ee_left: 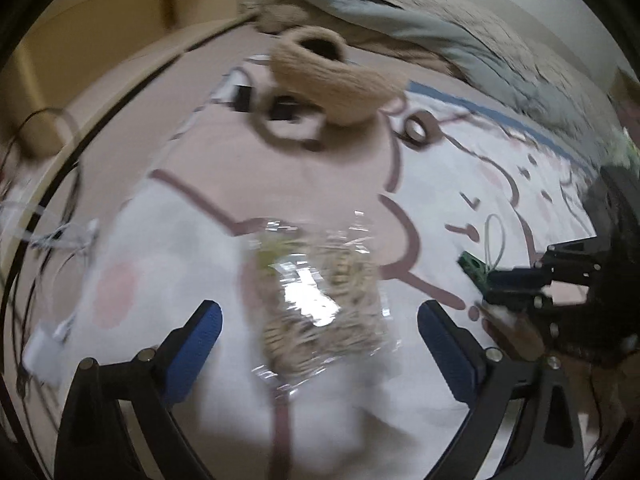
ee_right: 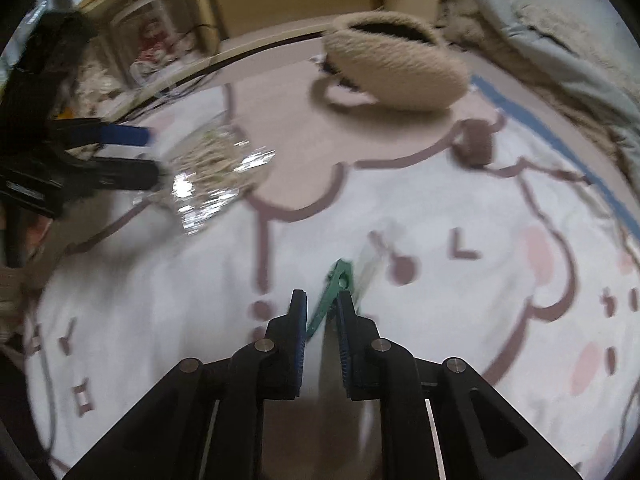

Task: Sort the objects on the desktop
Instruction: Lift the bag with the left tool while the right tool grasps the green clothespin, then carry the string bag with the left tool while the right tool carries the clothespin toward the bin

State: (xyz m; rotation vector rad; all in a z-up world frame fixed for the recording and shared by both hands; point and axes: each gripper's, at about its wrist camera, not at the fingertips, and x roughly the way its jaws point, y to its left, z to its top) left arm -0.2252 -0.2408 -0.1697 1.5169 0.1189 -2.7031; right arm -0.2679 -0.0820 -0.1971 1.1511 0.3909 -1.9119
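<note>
One clear bag of rubber bands (ee_left: 324, 304), one fuzzy beige pouch (ee_left: 336, 76), one green circuit board (ee_right: 334, 296), one tape roll (ee_left: 416, 130)

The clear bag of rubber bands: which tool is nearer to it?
Left. The left tool straddles the clear bag of rubber bands, fingers either side. The right tool is off to the side, around a green circuit board.

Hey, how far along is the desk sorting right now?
Done: nothing visibly sorted; inside of the fuzzy basket is hidden. In hand: the right gripper pinches a green board in its jaws; the left gripper holds its jaws open around the clear bag. Left: bag, board and tape roll.
</note>
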